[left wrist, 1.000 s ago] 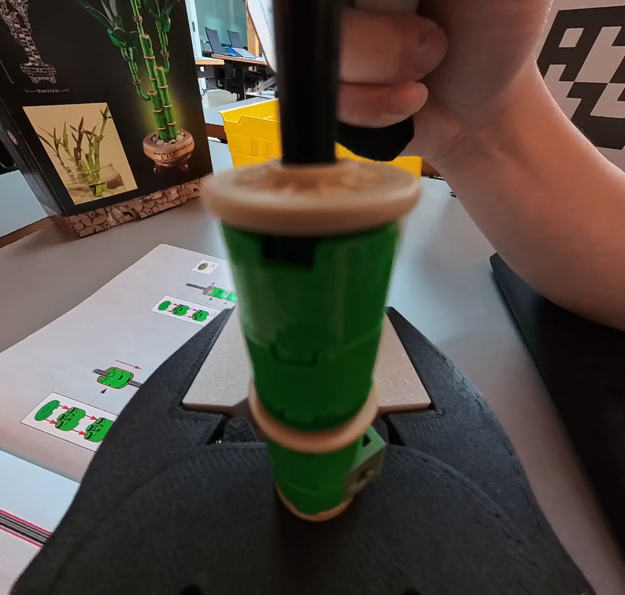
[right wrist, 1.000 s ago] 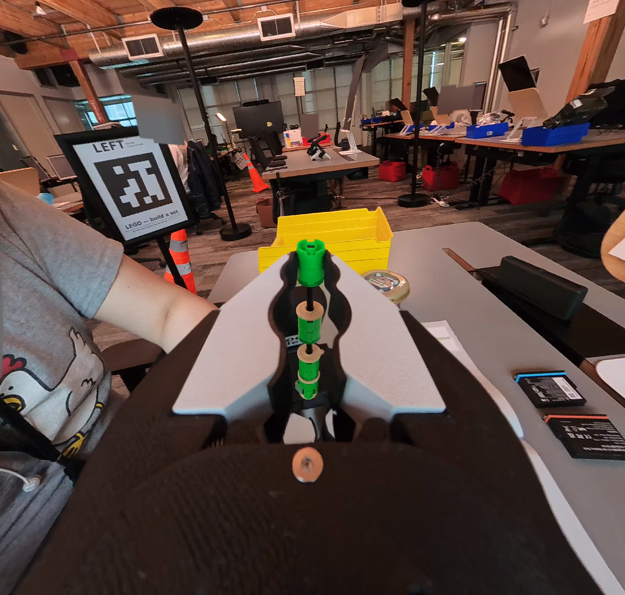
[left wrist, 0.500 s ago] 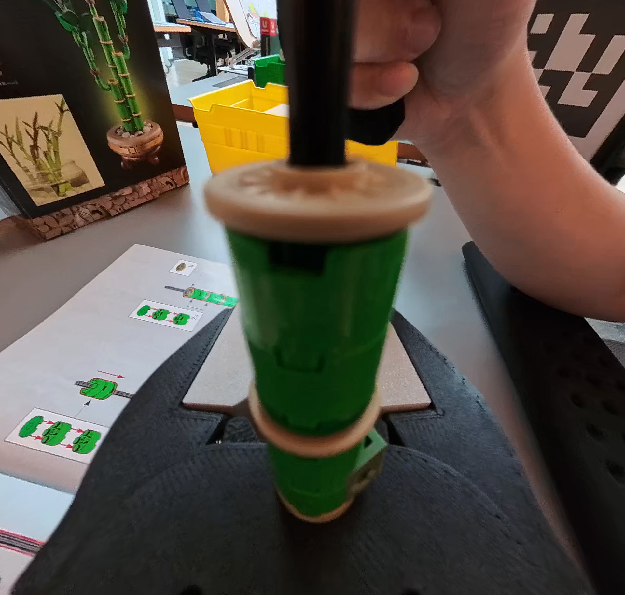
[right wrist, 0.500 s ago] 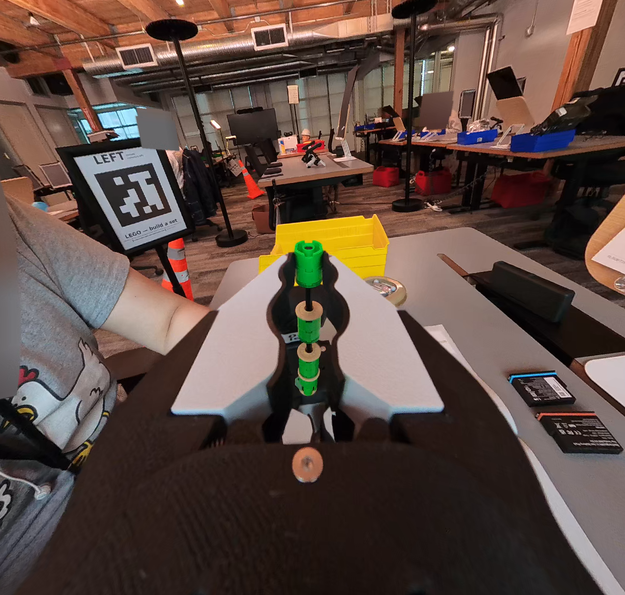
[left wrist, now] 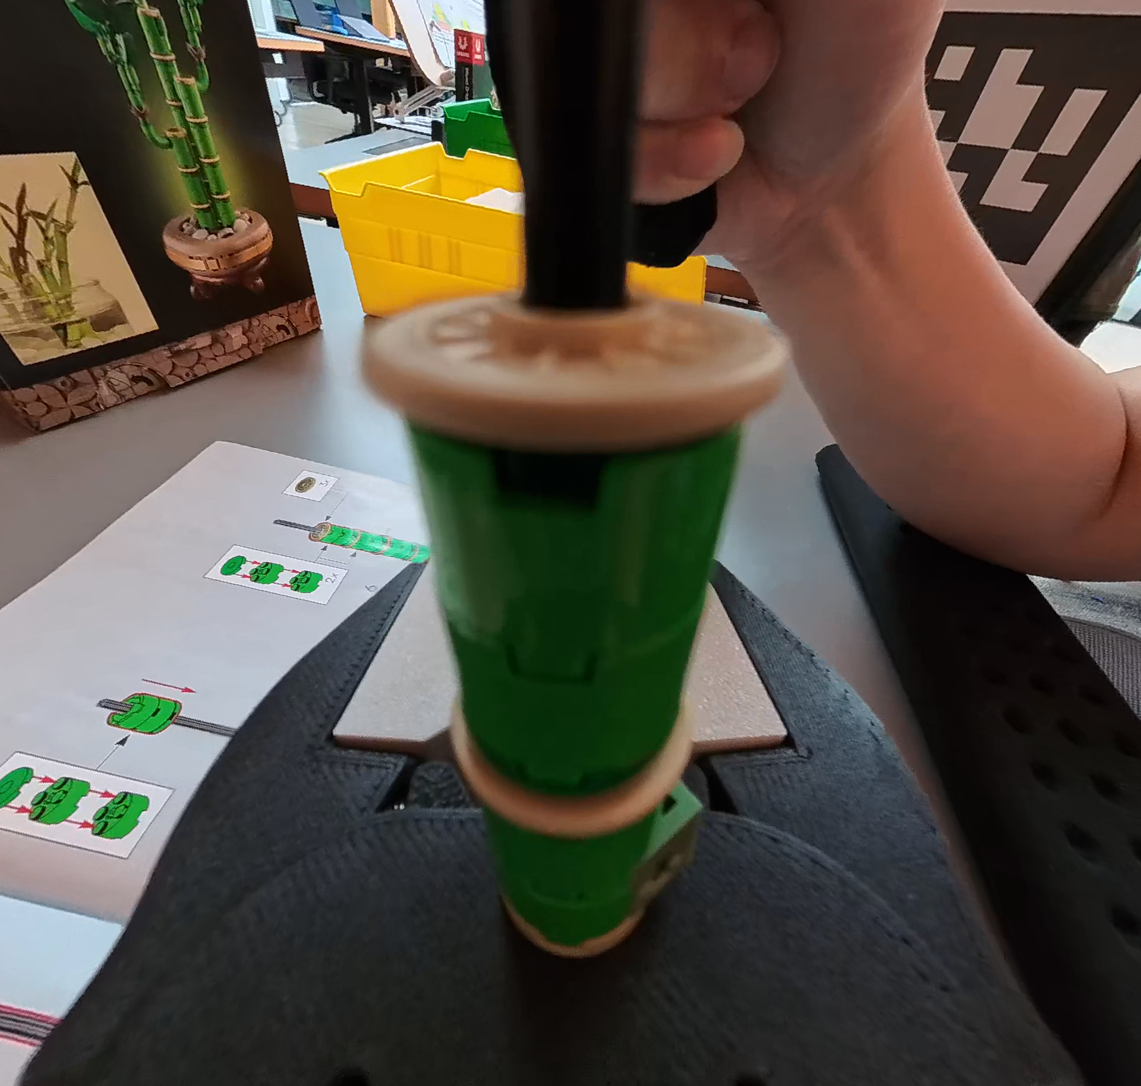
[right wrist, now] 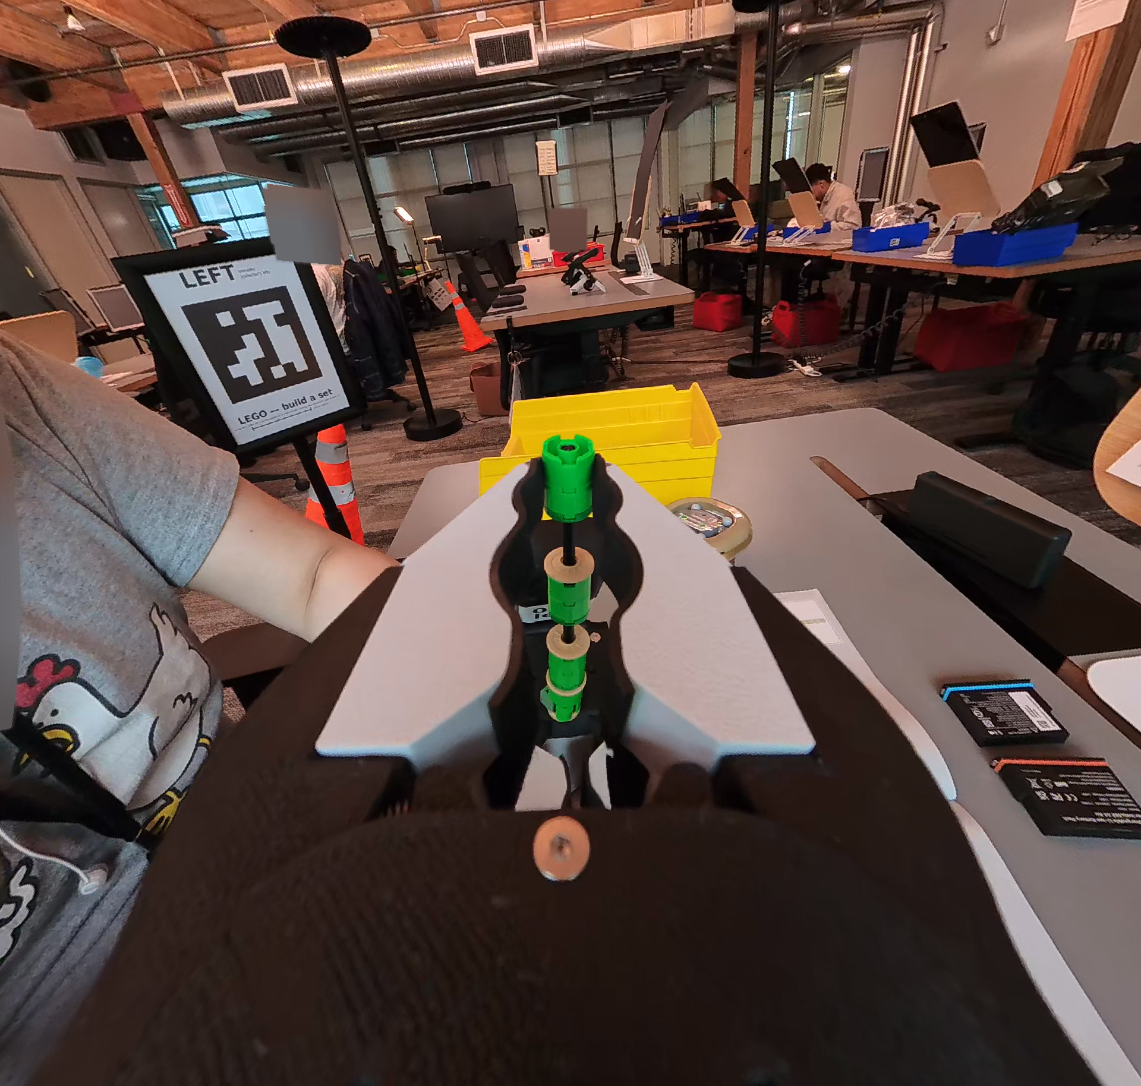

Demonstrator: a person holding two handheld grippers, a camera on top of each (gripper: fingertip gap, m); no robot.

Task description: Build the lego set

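Between right claw [right wrist: 565, 488] fingers, green stem [right wrist: 567, 587], lower end hidden; left claw [left wrist: 574, 717] tips blocked

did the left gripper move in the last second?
Yes. In the left wrist view the yellow plastic bin and the dark set box have slid left past the green bamboo stalk, so the gripper swung right.

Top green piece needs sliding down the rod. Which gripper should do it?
Right, probably. The right gripper is shut on the top green piece, with bare rod below it down to the tan ring. The left gripper clamps the stalk at its base, bracing it.
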